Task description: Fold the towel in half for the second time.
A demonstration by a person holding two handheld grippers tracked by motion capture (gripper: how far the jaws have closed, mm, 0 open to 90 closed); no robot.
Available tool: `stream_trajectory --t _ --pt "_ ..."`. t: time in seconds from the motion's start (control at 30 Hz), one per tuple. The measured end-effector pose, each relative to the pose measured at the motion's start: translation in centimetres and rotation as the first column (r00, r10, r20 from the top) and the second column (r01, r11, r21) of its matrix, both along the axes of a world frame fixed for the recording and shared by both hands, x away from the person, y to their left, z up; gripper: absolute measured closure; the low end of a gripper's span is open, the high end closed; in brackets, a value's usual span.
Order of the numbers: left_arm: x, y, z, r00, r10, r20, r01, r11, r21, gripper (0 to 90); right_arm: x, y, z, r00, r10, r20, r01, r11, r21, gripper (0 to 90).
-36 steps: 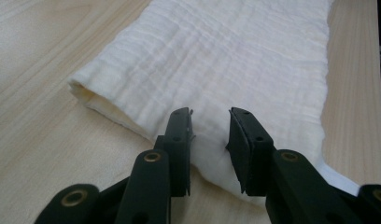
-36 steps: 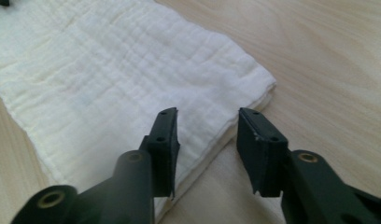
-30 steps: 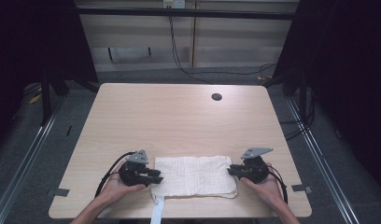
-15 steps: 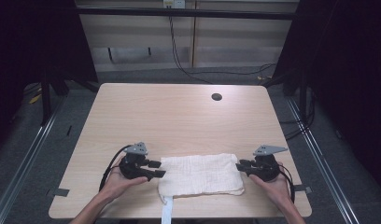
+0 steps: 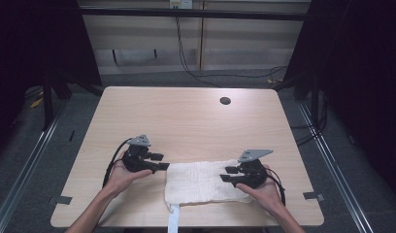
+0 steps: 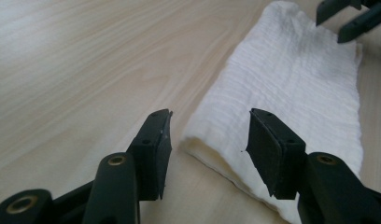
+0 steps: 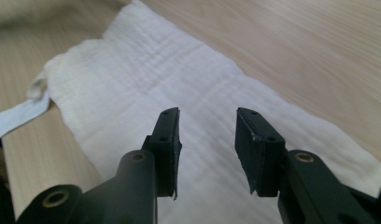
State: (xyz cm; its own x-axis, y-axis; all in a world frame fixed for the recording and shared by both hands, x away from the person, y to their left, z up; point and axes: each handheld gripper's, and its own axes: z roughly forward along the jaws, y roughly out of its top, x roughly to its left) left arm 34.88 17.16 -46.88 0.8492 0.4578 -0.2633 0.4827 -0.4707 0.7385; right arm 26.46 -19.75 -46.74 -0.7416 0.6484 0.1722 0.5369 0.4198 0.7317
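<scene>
A folded white towel [image 5: 198, 184] lies flat near the table's front edge, with a white strap [image 5: 173, 221] hanging from its front left corner. My left gripper [image 5: 160, 161] sits at the towel's left end. Its jaws have just been opening and stand apart, and in the left gripper view [image 6: 207, 135] the towel [image 6: 291, 88] lies just beyond them, untouched. My right gripper [image 5: 227, 174] hovers over the towel's right part. Its jaws have also just been opening, and in the right gripper view [image 7: 207, 140] the towel [image 7: 146, 79] lies below the gap with nothing pinched.
The light wooden table [image 5: 186, 121] has a round cable hole [image 5: 225, 101] at the back right. The strap [image 7: 16, 119] runs over the front edge. Dark frame posts and cables stand beyond the table. The other gripper's jaws [image 6: 352, 16] show at the towel's far end.
Both grippers have let go of the towel's ends and their jaws have spread. The right gripper has moved left over the towel. The left one has shifted slightly back.
</scene>
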Motion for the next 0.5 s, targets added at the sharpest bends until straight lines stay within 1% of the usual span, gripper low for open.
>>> stream_trajectory --t 0.03,0.07,0.1,0.13,0.17,0.2,0.23,0.27,0.3,0.33,0.37,0.4,0.43,0.47,0.5 --pt "0.2 0.0 0.2 0.9999 0.008 0.010 -0.008 1.0000 -0.002 49.2 0.0 0.7 0.1 0.9999 0.014 -0.001 -0.014 0.9999 0.006 59.5" --pt "0.4 -0.2 0.4 0.9999 0.009 0.009 -0.009 1.0000 -0.002 49.2 0.0 1.5 0.3 0.9993 0.036 -0.003 -0.036 0.9993 0.004 58.9" --pt "0.5 -0.3 0.6 0.9998 0.013 0.017 -0.013 0.9999 0.001 49.0 0.0 2.2 0.4 0.9985 0.055 0.000 -0.055 0.9985 0.007 58.3" --pt "0.7 -0.5 0.8 0.9995 0.017 0.025 -0.017 0.9999 -0.001 48.9 -0.1 3.5 0.5 0.9968 0.080 0.001 -0.080 0.9967 0.012 57.6" --pt "0.9 -0.7 0.9 0.9995 0.016 0.026 -0.016 0.9999 -0.002 48.9 -0.1 3.5 0.5 0.9968 0.080 0.001 -0.080 0.9967 0.012 57.6" --pt "1.0 -0.8 0.9 0.9997 0.013 0.021 -0.012 0.9999 -0.008 48.9 -0.1 4.1 0.5 0.9949 0.101 -0.001 -0.101 0.9948 0.013 57.4" --pt "1.3 -1.0 0.8 0.9995 0.010 0.029 -0.010 0.9999 -0.001 48.9 -0.2 4.6 0.5 0.9937 0.112 -0.005 -0.112 0.9936 0.014 57.1" --pt "1.4 -1.1 0.8 0.9996 0.013 0.026 -0.013 0.9999 -0.001 48.9 -0.2 5.3 0.5 0.9915 0.130 -0.007 -0.130 0.9914 0.014 57.1" --pt "1.5 -1.2 0.5 0.9999 0.003 0.010 -0.003 1.0000 -0.009 48.6 -0.2 6.5 0.5 0.9865 0.164 -0.007 -0.164 0.9864 0.012 57.1" --pt "1.4 -1.3 0.3 1.0000 -0.001 0.008 0.001 1.0000 -0.007 48.6 -0.2 7.0 0.5 0.9847 0.174 -0.007 -0.174 0.9846 0.014 57.1" --pt "1.3 -1.5 0.1 1.0000 -0.006 0.007 0.006 0.9999 0.012 48.6 -0.2 7.0 0.5 0.9847 0.174 -0.007 -0.174 0.9846 0.014 57.1" --pt "1.1 -1.4 -0.2 0.9999 -0.009 0.006 0.009 0.9997 0.022 48.4 -0.1 8.3 0.6 0.9789 0.204 -0.007 -0.204 0.9788 0.016 57.2" --pt "1.1 -1.4 -0.2 0.9999 -0.009 0.006 0.009 0.9997 0.022 48.4 0.0 8.9 0.6 0.9762 0.217 -0.011 -0.216 0.9760 0.026 57.3" --pt "1.1 -1.3 -0.3 1.0000 -0.007 0.004 0.007 0.9998 0.020 48.3 0.0 9.3 0.6 0.9744 0.225 -0.010 -0.224 0.9742 0.025 57.3" --pt "1.1 -1.2 -0.3 1.0000 -0.005 0.009 0.005 0.9996 0.028 48.3 0.0 9.3 0.6 0.9744 0.225 -0.010 -0.224 0.9742 0.025 57.3"
